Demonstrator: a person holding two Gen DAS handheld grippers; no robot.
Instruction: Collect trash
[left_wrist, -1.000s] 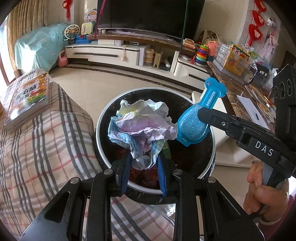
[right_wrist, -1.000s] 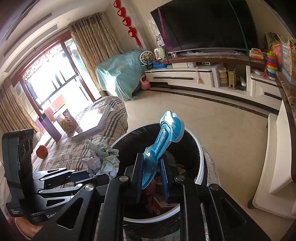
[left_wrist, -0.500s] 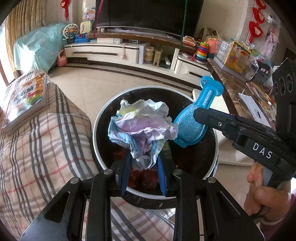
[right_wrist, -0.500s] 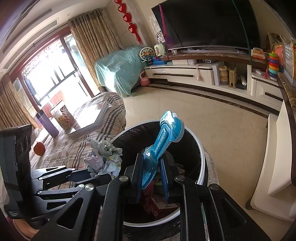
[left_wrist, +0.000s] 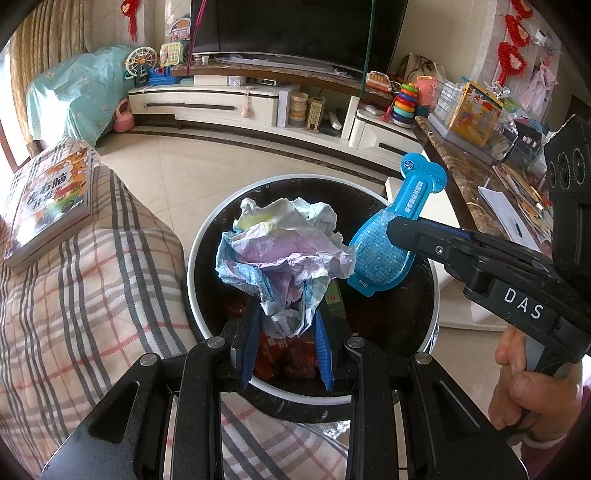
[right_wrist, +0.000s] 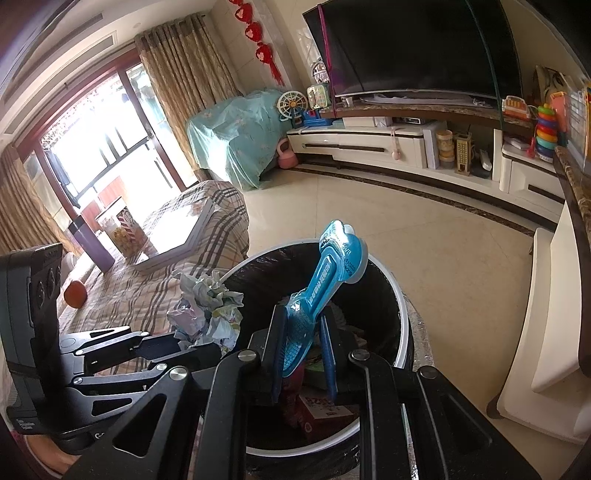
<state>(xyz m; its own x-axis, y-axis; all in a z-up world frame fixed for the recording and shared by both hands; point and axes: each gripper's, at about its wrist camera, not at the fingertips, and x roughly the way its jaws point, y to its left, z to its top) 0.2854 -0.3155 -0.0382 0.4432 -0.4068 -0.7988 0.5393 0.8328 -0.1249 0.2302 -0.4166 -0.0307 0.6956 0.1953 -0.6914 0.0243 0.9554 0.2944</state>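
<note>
Left gripper (left_wrist: 286, 347): clamping narrow on the lower tail of a crumpled paper wad (left_wrist: 284, 251), pastel white, blue and lilac; holding it above the open mouth of the trash bin (left_wrist: 195, 266).

Right gripper (right_wrist: 303, 354): pinching narrow on the wide end of a blue plastic blister pack (right_wrist: 321, 291); pack tilting up and away, its rounded hanging tab topmost; hanging over the same bin, on the wad's right in the left wrist view, the two looking to be touching at the edge.

Trash bin: round, white-rimmed, lined with a black bag; holding red and green packaging at the bottom; standing on pale tiled floor, just beside a plaid-covered sofa arm (left_wrist: 92, 288).

Hand (left_wrist: 524, 380): gripping the handle of the right gripper, showing at lower right of the left wrist view.

Book (left_wrist: 51, 199): lying flat on the plaid cover, well apart from the bin.

Television (right_wrist: 413, 48): standing on a long white cabinet (right_wrist: 369, 147) across the floor.
</note>
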